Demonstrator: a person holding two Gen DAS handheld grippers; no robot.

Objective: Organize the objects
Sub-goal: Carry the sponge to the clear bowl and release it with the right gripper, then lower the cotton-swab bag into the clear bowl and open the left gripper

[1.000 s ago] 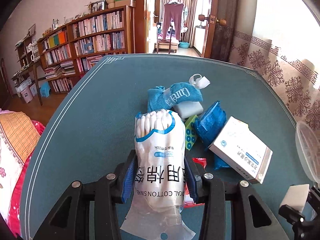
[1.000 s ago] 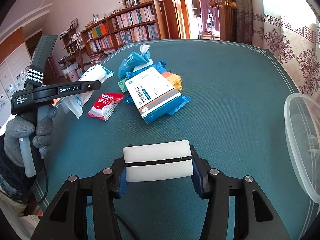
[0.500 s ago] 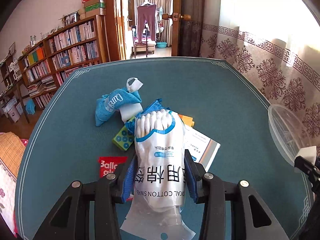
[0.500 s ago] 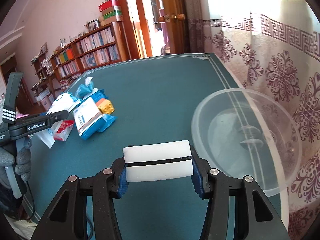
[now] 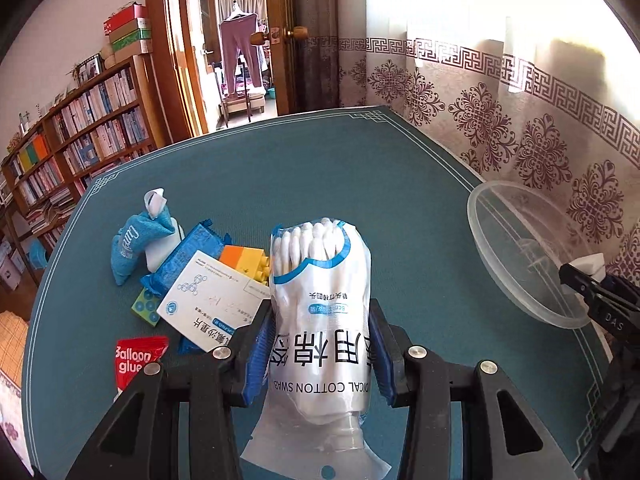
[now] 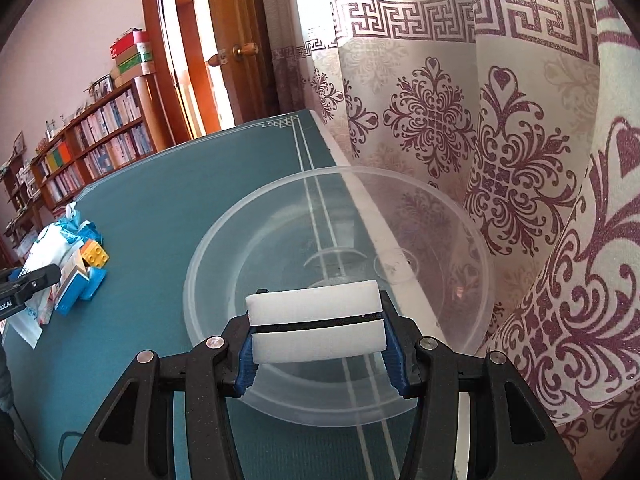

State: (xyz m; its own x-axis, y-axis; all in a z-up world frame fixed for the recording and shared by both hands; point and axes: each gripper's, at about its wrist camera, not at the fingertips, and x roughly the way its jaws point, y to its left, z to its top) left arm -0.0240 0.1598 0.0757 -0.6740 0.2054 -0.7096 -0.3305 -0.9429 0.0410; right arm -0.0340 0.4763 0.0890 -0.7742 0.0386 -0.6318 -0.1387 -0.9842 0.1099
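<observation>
Cotton swab bag (image 5: pixel 320 316) sits clamped in my left gripper (image 5: pixel 318 354), over the table; my right gripper (image 6: pixel 318 336) pinches a white block (image 6: pixel 316 320) above the clear bowl (image 6: pixel 476 240), which looks empty. Several items (image 5: pixel 192 280) wait in the pile: barely started, I judge.

Teal table (image 5: pixel 280 168): clear bowl (image 6: pixel 256 216) at edge, packet pile (image 5: pixel 192 276) apart.
</observation>
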